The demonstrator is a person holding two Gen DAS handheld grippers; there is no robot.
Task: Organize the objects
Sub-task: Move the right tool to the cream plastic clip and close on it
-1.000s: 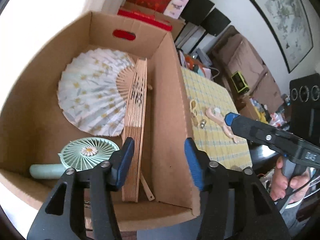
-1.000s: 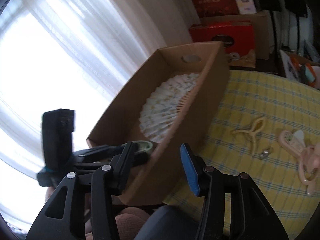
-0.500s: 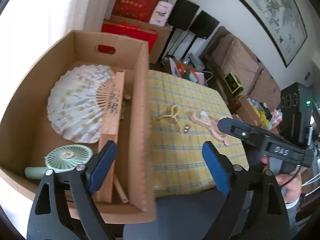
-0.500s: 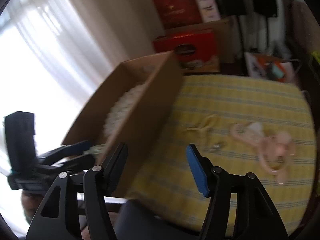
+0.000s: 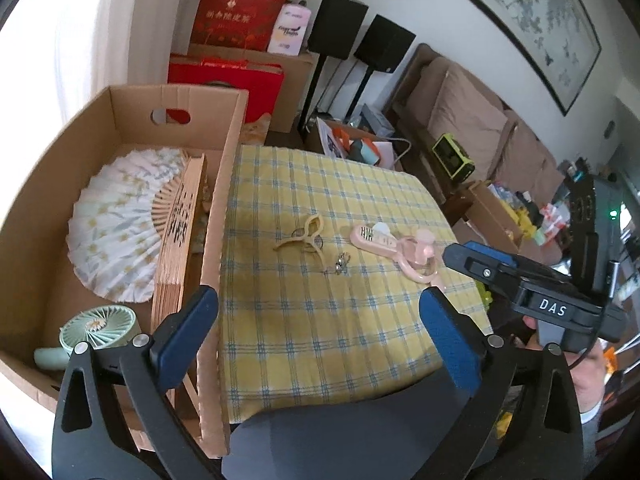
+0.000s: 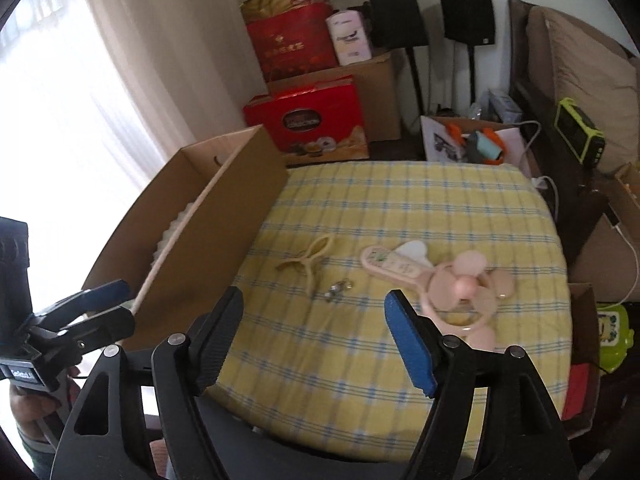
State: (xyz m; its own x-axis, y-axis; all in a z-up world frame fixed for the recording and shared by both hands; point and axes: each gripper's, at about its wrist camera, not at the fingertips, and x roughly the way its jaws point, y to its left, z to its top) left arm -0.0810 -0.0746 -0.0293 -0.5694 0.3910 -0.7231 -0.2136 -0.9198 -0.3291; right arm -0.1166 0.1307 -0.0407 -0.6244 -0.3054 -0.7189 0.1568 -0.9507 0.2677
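Observation:
A cardboard box [image 5: 216,216] [image 6: 224,216] stands at the left edge of a table under a yellow checked cloth [image 5: 320,320] [image 6: 400,208]. Inside lie an open paper fan [image 5: 116,220], a folded wooden fan [image 5: 176,256] and a mint handheld fan [image 5: 98,326]. On the cloth lie a beige hair clip [image 5: 304,236] [image 6: 310,262], small silver earrings [image 5: 340,266] [image 6: 338,287] and a pink handheld fan [image 5: 400,246] [image 6: 440,280]. My left gripper [image 5: 320,332] hovers over the cloth's near part, jaws opening, nothing between them. My right gripper [image 6: 314,330] hangs near the pink fan, jaws opening, empty.
Red gift boxes [image 6: 312,120] and brown cartons [image 5: 296,80] are stacked behind the table, with black speakers [image 5: 344,26] by the wall. A brown sofa [image 5: 480,128] and cluttered boxes [image 5: 500,208] fill the right side. A paper bag [image 6: 472,140] stands behind the table.
Both grippers swung right, away from the box and over the checked cloth. Their jaws spread wider. The box has shifted to the left of both views.

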